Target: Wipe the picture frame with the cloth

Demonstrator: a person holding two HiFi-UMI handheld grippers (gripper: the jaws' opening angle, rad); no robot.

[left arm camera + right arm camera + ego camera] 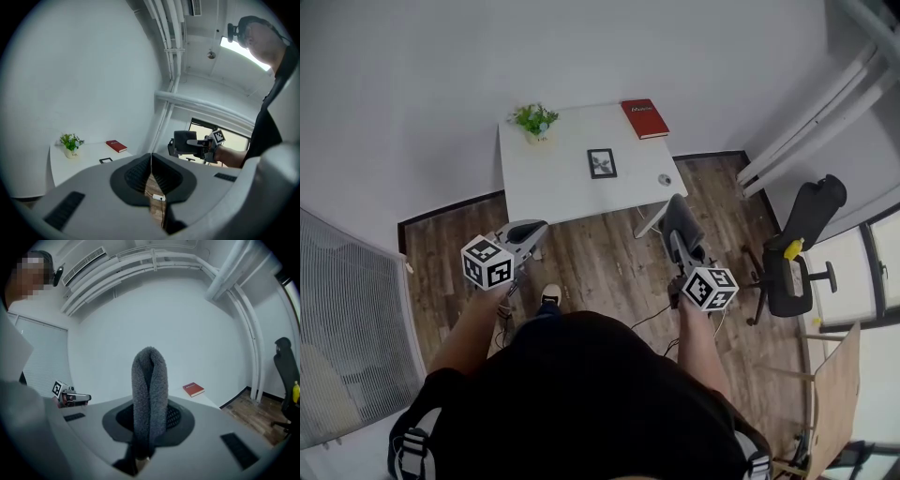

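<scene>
The white tabletop [553, 183] stands against the far wall, well apart from the person out on the wooden floor [600, 253]. The left gripper [151, 174] has its jaws pressed together on nothing. The right gripper [149, 425] has its jaws clamped on a folded grey cloth [150, 385] that sticks up between them. The small dark picture frame [602, 163] lies flat mid-tabletop, untouched. I'd say this is the approach: next, walk in and lower the cloth onto the frame.

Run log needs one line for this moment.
right tool: shut on cloth | left tool: shut, empty | picture frame: flat on table, untouched
</scene>
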